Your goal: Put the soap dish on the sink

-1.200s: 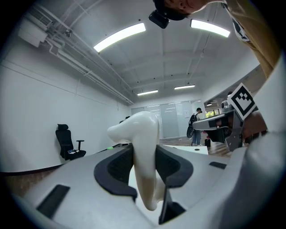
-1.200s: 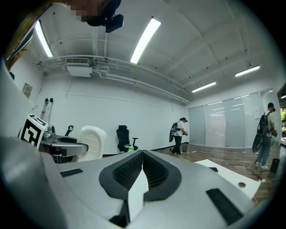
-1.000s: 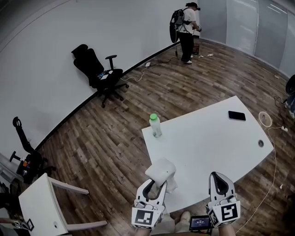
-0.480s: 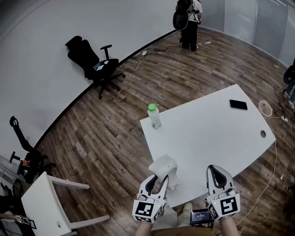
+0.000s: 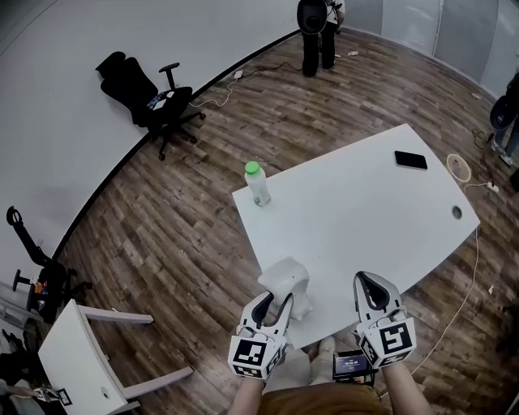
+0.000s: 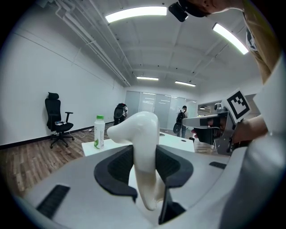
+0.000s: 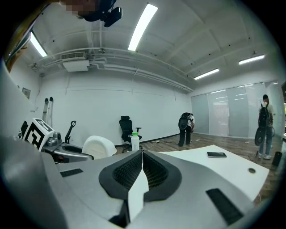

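Note:
The soap dish [image 5: 285,280] is a white, rounded ceramic piece. My left gripper [image 5: 276,304] is shut on it and holds it over the near corner of the white table [image 5: 365,211]. In the left gripper view the soap dish [image 6: 140,147] stands upright between the dark pads [image 6: 117,167], pressed from both sides. My right gripper [image 5: 371,284] hovers beside it over the table's near edge, shut with nothing in it. In the right gripper view its pads [image 7: 154,172] meet along a thin line, and the soap dish [image 7: 98,146] shows at the left. No sink is in view.
A clear bottle [image 5: 257,183] with a green cap stands at the table's far left corner. A black phone [image 5: 411,160] lies at the far right. A black office chair [image 5: 138,81] stands by the wall, a person [image 5: 316,24] at the back, and a small white table [image 5: 73,357] at lower left.
Both grippers have sunk a little toward the table's near edge, with the soap dish still in the left one. The person at the back has shifted left.

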Motion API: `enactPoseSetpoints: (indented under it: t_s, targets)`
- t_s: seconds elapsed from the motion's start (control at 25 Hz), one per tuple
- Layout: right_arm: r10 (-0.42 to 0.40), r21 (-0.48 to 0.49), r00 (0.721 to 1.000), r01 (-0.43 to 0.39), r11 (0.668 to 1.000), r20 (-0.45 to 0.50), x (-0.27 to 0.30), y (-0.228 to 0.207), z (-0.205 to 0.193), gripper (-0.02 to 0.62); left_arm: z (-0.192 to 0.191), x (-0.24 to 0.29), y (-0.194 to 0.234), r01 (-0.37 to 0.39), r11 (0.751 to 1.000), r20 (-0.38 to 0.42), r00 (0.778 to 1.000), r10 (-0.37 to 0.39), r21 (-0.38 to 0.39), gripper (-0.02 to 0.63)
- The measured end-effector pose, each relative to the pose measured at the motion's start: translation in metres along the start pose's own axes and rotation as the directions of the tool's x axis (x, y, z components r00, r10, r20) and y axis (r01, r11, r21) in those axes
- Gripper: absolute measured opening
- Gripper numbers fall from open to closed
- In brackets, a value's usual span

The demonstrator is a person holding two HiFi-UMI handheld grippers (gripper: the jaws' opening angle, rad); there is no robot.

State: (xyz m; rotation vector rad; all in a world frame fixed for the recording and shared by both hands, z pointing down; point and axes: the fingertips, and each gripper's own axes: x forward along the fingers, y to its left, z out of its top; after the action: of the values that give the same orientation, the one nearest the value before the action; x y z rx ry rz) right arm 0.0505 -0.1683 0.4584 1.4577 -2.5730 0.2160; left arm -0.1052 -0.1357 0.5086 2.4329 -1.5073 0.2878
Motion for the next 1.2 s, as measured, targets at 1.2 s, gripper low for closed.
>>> enactPoseSetpoints:
  t_s: [1.2]
  targets:
    - [-0.016,0.047,0.977,0.027,0.999,-0.213,0.019,-0.020,-0.085,0.009,-0.081,0.050,-0.013,0.087,0.960,-0.195,0.970,-0.142,-0.267,0.138]
